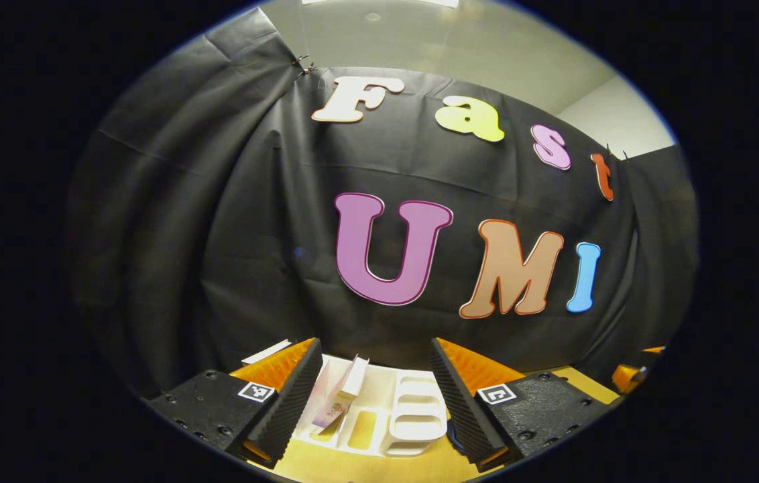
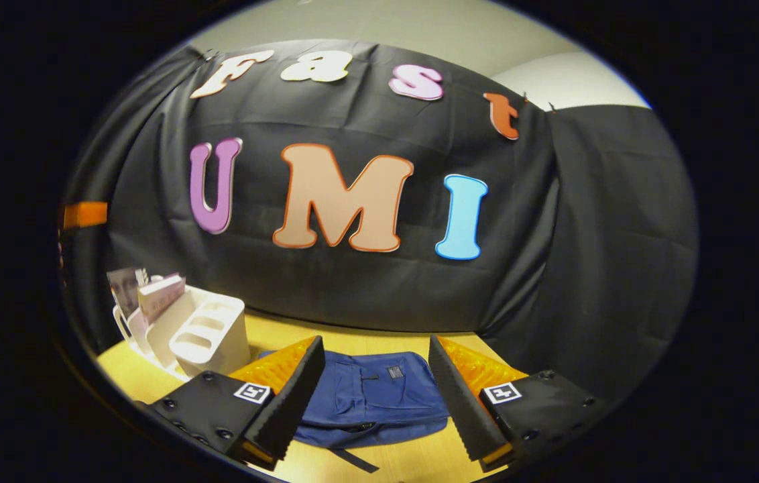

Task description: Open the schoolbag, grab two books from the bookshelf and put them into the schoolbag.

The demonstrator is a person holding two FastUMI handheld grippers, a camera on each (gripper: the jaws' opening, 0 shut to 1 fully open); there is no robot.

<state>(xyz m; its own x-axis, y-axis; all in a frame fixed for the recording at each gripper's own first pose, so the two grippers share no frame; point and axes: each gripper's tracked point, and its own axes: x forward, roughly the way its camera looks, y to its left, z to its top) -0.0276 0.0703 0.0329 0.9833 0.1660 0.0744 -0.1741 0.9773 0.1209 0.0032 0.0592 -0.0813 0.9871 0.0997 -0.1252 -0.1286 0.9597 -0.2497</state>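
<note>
In the left gripper view the left tongs (image 1: 376,402) stand spread wide at six o'clock, the two fingers well apart with nothing between them but open air above the wooden surface (image 1: 359,466). Through that gap lies the white bookshelf (image 1: 413,416), a moulded rack with several slots, resting on the surface close in front of the tongs. A book (image 1: 339,396) with a pale cover leans tilted in one of its left compartments, toward seven o'clock of the rack, and a second white edge shows just past the left finger at about ten o'clock from it; what it belongs to cannot be told. At four o'clock of this view, near the rim, a bit of the other gripper shows low over the surface. In the right gripper view the right tongs (image 2: 374,396) are likewise spread wide and grip nothing. Between the fingers, at six o'clock, the blue schoolbag (image 2: 373,396) lies flat on the surface (image 2: 366,345), front side up, a small dark patch on it and a strap trailing toward the near edge; whether its zip is open cannot be made out. The bookshelf (image 2: 208,342) sits at eight o'clock in this view, just beside the bag's left end, with books (image 2: 158,295) standing upright and slightly tilted in its far compartments.
</note>
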